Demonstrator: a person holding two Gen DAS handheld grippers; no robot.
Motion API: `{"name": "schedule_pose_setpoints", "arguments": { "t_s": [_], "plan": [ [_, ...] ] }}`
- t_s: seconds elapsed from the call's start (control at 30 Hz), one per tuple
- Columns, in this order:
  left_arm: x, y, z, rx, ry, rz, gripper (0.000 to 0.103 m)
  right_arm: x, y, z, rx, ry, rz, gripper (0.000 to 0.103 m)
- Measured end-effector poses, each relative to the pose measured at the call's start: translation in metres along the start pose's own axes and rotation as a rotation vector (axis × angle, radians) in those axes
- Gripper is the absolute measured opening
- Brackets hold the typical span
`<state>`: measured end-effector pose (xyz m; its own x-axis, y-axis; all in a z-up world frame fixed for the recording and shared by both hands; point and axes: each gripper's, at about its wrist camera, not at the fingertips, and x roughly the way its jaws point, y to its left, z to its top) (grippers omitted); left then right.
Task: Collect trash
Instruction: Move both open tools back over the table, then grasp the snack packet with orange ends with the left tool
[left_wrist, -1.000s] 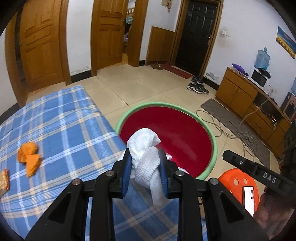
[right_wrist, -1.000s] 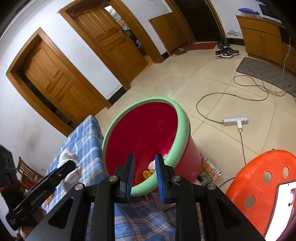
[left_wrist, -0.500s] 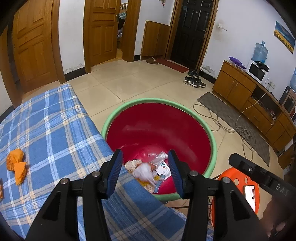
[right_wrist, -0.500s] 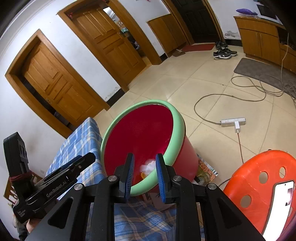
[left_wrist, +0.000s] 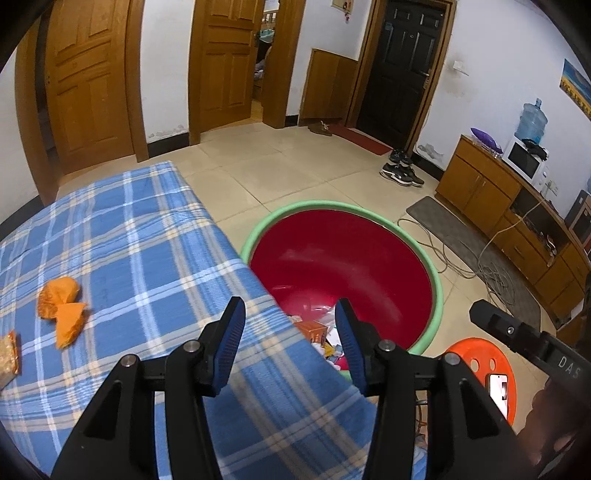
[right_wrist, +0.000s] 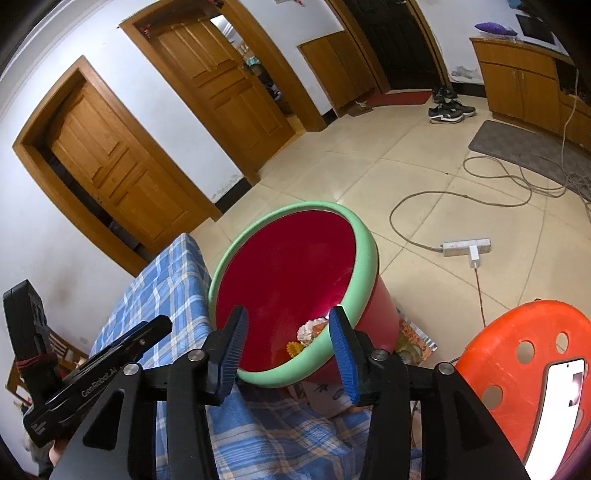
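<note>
Orange scraps (left_wrist: 61, 312) at 9 o'clock on bed (left_wrist: 122, 240) go next into bin (left_wrist: 437, 291): left gripper (left_wrist: 288, 334) apart, empty; right gripper (right_wrist: 286, 341) opening, empty.

The left gripper (left_wrist: 288, 332) is a matte black frame with triangular cut-outs in its arms, silver screws at the pivots behind each jaw, and two fingers lined on their inner faces with ribbed blue pads (left_wrist: 232, 343). The right gripper (right_wrist: 286, 339) is built the same: black arms, silver screws, ribbed blue pads (right_wrist: 341, 350). Seen from the other claw, each body is a long black bar with white lettering on its side, and the left one carries a dark red strap around its rear block.
</note>
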<state>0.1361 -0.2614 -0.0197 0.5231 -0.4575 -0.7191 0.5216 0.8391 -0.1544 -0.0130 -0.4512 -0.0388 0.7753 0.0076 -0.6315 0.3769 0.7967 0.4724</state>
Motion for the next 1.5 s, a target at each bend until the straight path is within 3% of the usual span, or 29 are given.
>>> {"name": "schedule_pose_setpoints", "arguments": {
  "t_s": [0.43, 0.93, 1.23, 1.5],
  "plan": [
    [-0.038, 0.059, -0.009, -0.072, -0.04, 0.105, 0.05, -0.005, 0.034, -0.009, -0.068, 0.024, 0.035, 0.051],
    [-0.071, 0.182, -0.028, -0.211, -0.062, 0.309, 0.051, -0.001, 0.082, -0.025, -0.148, 0.063, 0.07, 0.051],
    [-0.077, 0.262, -0.043, -0.309, -0.033, 0.429, 0.051, 0.009, 0.104, -0.037, -0.185, 0.092, 0.071, 0.051],
    [-0.068, 0.31, -0.059, -0.376, 0.033, 0.494, 0.051, 0.014, 0.113, -0.043, -0.205, 0.11, 0.07, 0.051]
  ]
}}
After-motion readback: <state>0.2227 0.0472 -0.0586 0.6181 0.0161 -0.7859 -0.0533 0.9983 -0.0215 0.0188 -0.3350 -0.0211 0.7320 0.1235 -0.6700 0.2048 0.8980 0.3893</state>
